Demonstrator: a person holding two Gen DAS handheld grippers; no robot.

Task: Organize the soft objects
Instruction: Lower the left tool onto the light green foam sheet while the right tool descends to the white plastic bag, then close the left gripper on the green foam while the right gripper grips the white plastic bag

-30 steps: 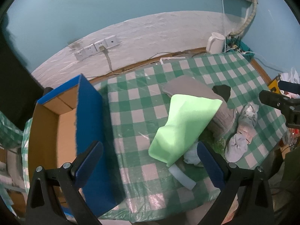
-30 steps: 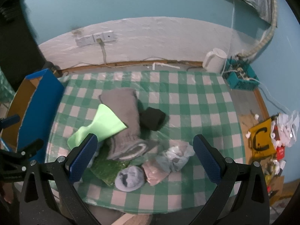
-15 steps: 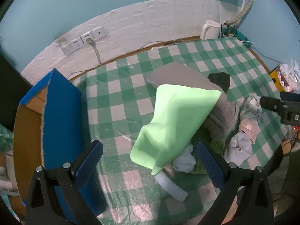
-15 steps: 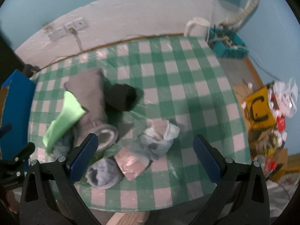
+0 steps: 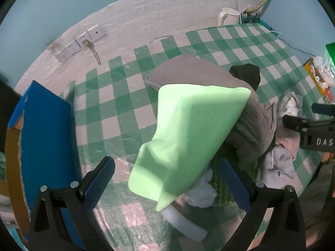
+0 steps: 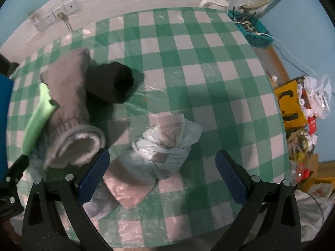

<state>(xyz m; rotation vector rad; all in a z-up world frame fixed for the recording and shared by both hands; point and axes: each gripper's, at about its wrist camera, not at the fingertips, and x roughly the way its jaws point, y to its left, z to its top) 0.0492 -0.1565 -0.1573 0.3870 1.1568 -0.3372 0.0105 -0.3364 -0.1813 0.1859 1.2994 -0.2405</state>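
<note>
A pile of soft things lies on the green checked table. A light green foam sheet leans on a rolled grey cloth, with a black sock behind. My left gripper is open, its jaws on either side of the foam's lower end, not touching. In the right wrist view my right gripper is open just above a plastic-wrapped bundle, beside a pink packet, the grey cloth and the black sock.
A blue-sided cardboard box stands off the table's left edge. A white kettle and wall sockets are at the back. A white foam piece lies near the front edge. A teal basket and floor clutter are at the right.
Both grippers have moved down and closer to the pile. The left now straddles the green foam's lower end; the right has shifted over the plastic-wrapped bundle. Both stay open.
</note>
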